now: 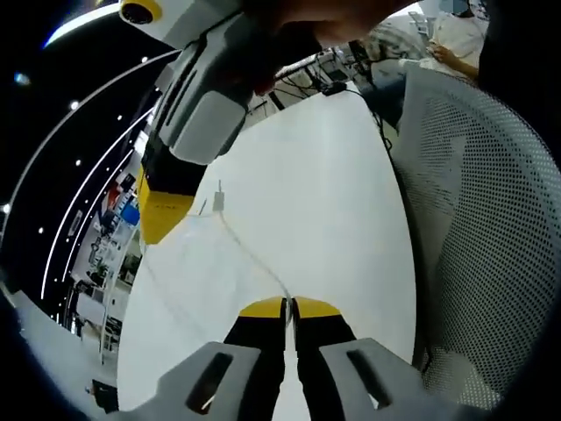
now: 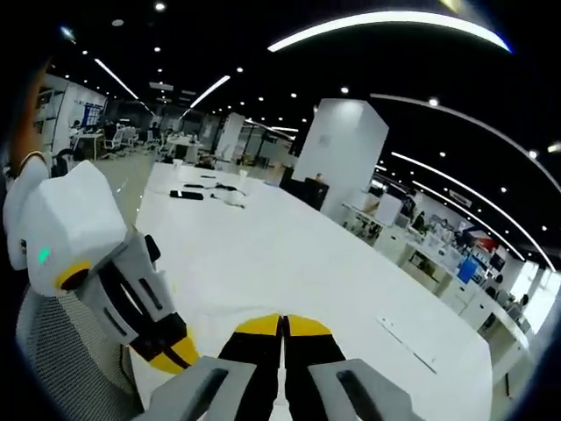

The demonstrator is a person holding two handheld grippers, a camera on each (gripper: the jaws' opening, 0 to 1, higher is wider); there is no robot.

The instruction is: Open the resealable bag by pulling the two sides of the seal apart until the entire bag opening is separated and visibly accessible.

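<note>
In the left gripper view, the left tool (image 1: 288,309) rises from the bottom edge with its yellow-tipped black jaws pressed together on the near edge of a clear, nearly transparent resealable plastic bag (image 1: 210,263) that lies against the long white counter (image 1: 324,202). The bag's seal strip (image 1: 254,256) runs as a thin pale line from those jaws up and to the left, ending by a small white slider tab (image 1: 219,199). The right tool (image 1: 162,215) comes down from the upper left, a grey and white body with a yellow tip that meets the bag's far upper edge beside that tab; its jaws look closed on the bag there. A white mesh office chair back (image 1: 482,219) stands along the right side of the counter. In the right gripper view, the right tool (image 2: 282,338) rises from the bottom with its yellow-tipped jaws closed together, though the bag itself is too clear to make out against the white counter (image 2: 289,254). The left tool (image 2: 162,351) enters from the lower left, just beside the right one, and its tip cannot be judged from here. A few small dark items (image 2: 188,195) lie far along the counter, and the mesh chair (image 2: 61,351) sits at lower left.
</note>
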